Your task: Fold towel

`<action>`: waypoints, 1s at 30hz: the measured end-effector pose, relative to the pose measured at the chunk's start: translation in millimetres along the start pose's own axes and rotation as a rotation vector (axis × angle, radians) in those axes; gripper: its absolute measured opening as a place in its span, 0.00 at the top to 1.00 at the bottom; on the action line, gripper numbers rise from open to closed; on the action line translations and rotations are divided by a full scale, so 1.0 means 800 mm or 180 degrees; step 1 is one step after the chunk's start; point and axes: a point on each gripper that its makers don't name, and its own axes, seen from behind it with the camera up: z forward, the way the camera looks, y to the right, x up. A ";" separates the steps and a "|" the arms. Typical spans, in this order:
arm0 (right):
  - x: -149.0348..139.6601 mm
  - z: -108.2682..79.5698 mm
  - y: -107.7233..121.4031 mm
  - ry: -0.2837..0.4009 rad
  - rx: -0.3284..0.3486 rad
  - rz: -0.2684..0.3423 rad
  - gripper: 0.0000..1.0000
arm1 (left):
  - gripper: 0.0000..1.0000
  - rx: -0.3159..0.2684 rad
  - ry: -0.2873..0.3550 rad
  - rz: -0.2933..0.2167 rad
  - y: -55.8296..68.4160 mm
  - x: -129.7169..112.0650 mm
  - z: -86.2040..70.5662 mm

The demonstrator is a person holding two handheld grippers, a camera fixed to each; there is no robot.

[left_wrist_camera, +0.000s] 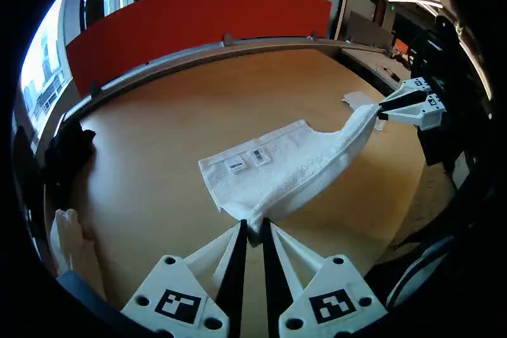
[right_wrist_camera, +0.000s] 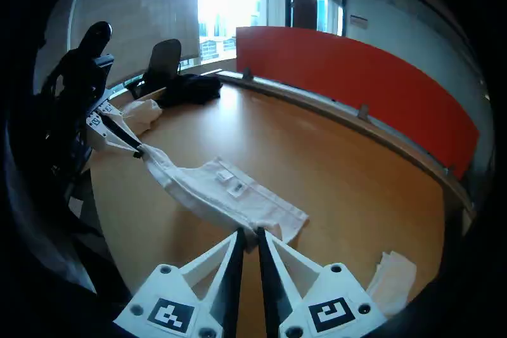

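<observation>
Pinching opposite corners of the white towel, left gripper and right gripper both clamp it; its two tags are unreadable.

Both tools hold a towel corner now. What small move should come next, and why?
Probably carry both corners forward together over the flat half. The left tool and right tool each pinch a near corner of the towel, that edge hangs lifted between them, and the far part with the labels lies flat on the table.

Left gripper view, right gripper view: low, close over tabletop, facing each other along towel; shared: towel, tabletop.
</observation>
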 end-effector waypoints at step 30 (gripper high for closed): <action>-0.024 0.061 0.027 -0.0214 -0.0061 0.0064 0.84 | 0.83 0.0134 -0.0139 0.0015 -0.036 0.012 0.071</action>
